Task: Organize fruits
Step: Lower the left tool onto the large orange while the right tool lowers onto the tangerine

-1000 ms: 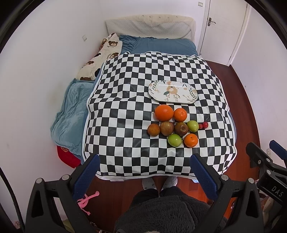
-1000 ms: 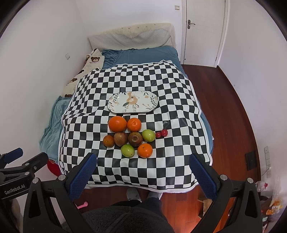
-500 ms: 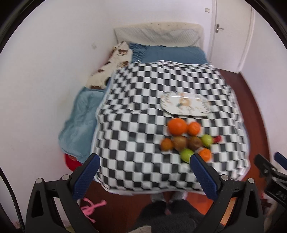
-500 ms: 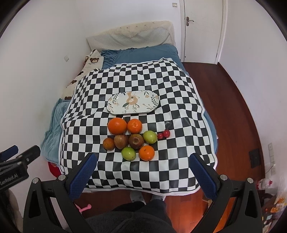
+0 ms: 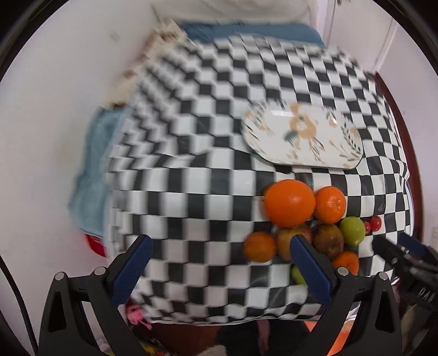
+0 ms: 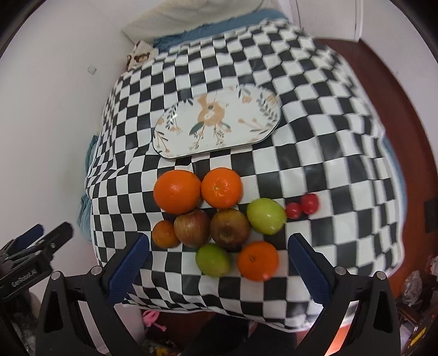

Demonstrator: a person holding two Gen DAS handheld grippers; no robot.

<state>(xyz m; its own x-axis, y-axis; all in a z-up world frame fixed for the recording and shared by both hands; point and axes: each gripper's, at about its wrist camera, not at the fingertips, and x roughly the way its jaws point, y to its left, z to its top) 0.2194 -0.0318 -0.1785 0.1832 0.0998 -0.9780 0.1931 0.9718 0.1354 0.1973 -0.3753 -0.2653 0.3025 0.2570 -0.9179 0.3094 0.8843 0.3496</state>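
Observation:
A cluster of fruit lies on the checkered cloth (image 6: 314, 142): a large orange (image 6: 177, 191), a second orange (image 6: 221, 187), two brown apples (image 6: 193, 227), two green apples (image 6: 266, 216), a small orange (image 6: 165, 233), another orange (image 6: 257, 260) and two cherry tomatoes (image 6: 301, 206). An oval floral plate (image 6: 216, 120) lies empty behind them. My right gripper (image 6: 219, 267) is open and empty above the front fruits. My left gripper (image 5: 219, 267) is open and empty over the cloth, left of the fruit (image 5: 289, 203); the plate (image 5: 301, 137) lies beyond.
The cloth covers a table standing against a bed with blue bedding (image 6: 219, 24). A white wall (image 6: 54, 95) is on the left and a wooden floor (image 6: 397, 95) on the right. A pink object (image 6: 152, 319) lies on the floor below the table's front edge.
Both grippers have moved forward and down toward the table, so the fruit and plate look much larger. The left gripper has swung left of the fruit. Both stay open.

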